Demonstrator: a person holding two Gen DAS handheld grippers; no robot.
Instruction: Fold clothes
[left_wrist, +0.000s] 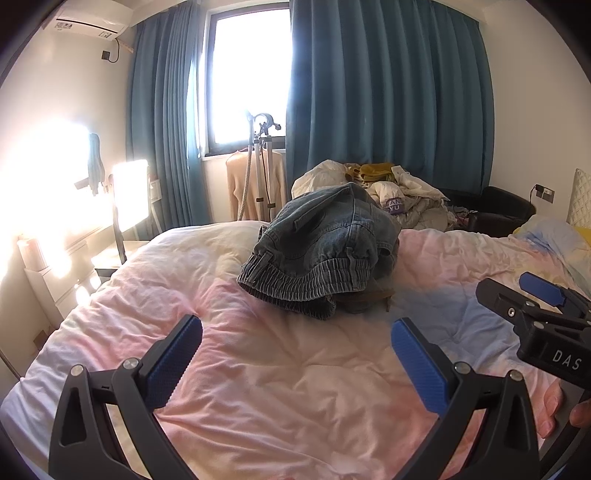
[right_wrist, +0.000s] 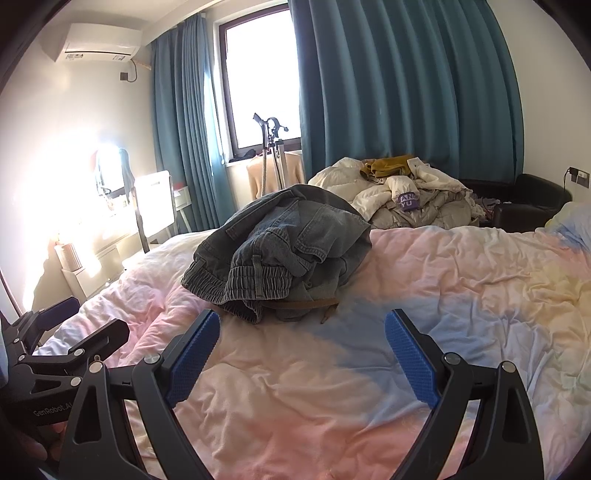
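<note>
Ahead of the black left gripper (left_wrist: 296, 334) with its blue, finely textured pads (left_wrist: 173, 363) lies a crumpled heap of faded grey-blue denim jeans (left_wrist: 321, 251) with a brown belt (right_wrist: 306, 303) at the near edge. Under both grippers spreads a wrinkled bed cover (left_wrist: 288, 387) dyed in soft patches of pink, cream and pale blue. The black right gripper (right_wrist: 302, 332) carries the same blue pads. Beyond the jeans sits a cream and beige laundry pile (right_wrist: 402, 192) topped with mustard yellow, before teal-blue pleated curtains (left_wrist: 388, 92).
</note>
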